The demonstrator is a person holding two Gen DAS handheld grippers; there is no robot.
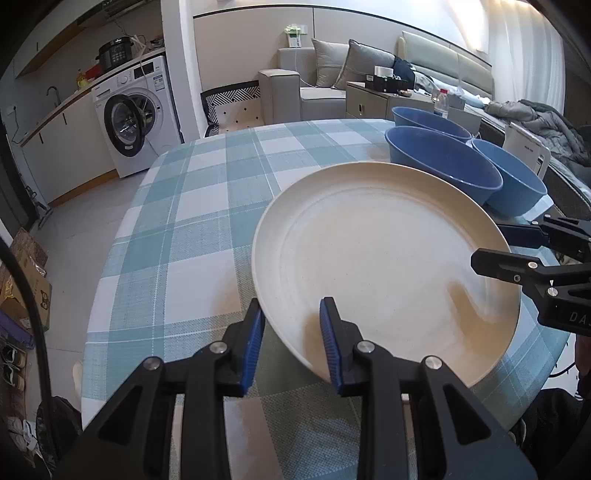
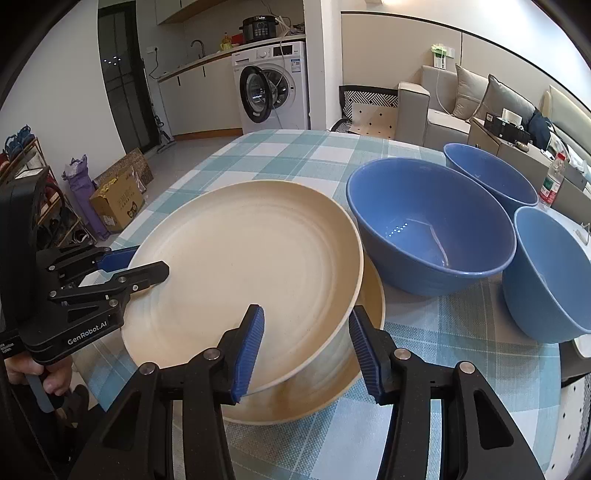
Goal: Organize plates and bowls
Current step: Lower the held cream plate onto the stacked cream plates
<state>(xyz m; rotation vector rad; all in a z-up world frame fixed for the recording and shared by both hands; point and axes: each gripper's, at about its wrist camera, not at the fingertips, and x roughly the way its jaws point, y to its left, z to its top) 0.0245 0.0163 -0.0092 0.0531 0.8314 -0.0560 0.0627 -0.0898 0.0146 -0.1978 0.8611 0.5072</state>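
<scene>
Round cream ceramic upper plate (image 2: 243,266): rim clamped by left gripper (image 1: 291,343), held tilted over matching lower plate (image 2: 373,314) on checked tablecloth (image 2: 280,147).

Right gripper (image 2: 306,347): jaws parted astride near rim, nothing pinched.

Risk: one-sided hold; plate may slip, chip lower plate, knock nearest blue bowl (image 2: 428,225).

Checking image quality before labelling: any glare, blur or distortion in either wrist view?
Left wrist: strong fisheye bend with dark corners, the window blown out, soft sheen on the cream plate, everything sharp. Right wrist: same warping, small light reflections in the nearest blue bowl, no motion blur.
</scene>
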